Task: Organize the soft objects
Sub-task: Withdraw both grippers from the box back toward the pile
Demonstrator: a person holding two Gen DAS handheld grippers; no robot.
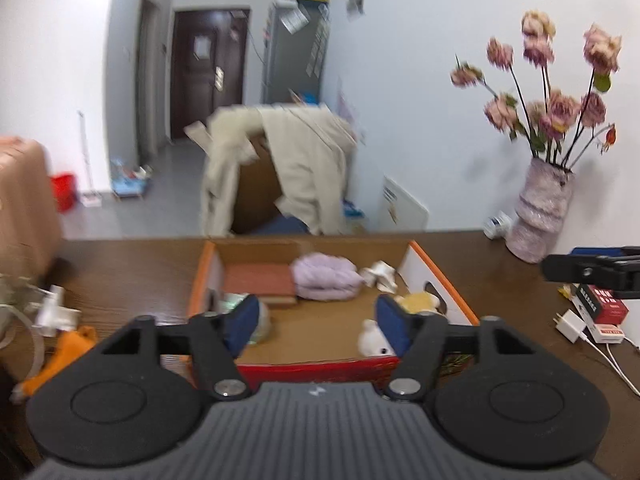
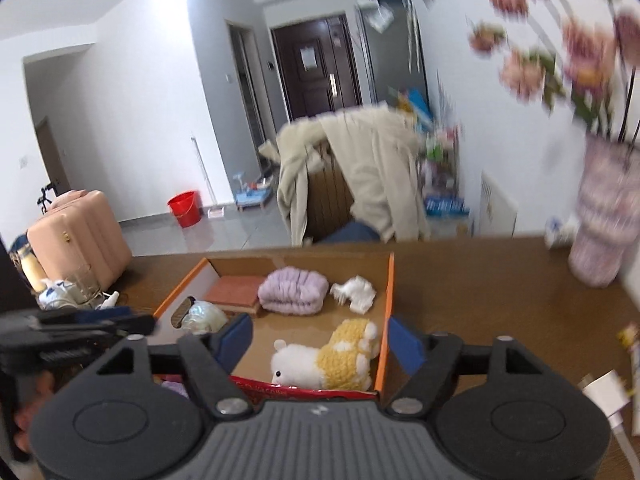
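An open cardboard box with orange edges sits on the brown table. Inside lie a lilac knitted bundle, a red-brown folded cloth, a white crumpled cloth, and a white and yellow plush animal, also in the left wrist view. A pale round soft item lies at the box's left. My left gripper is open and empty above the box's near part. My right gripper is open and empty, just above the plush. An orange plush lies on the table left of the box.
A vase of pink flowers stands at the table's back right. A white charger and cable and a red box lie on the right. A glass jar and clutter sit at the table's left. A coat-draped chair stands beyond.
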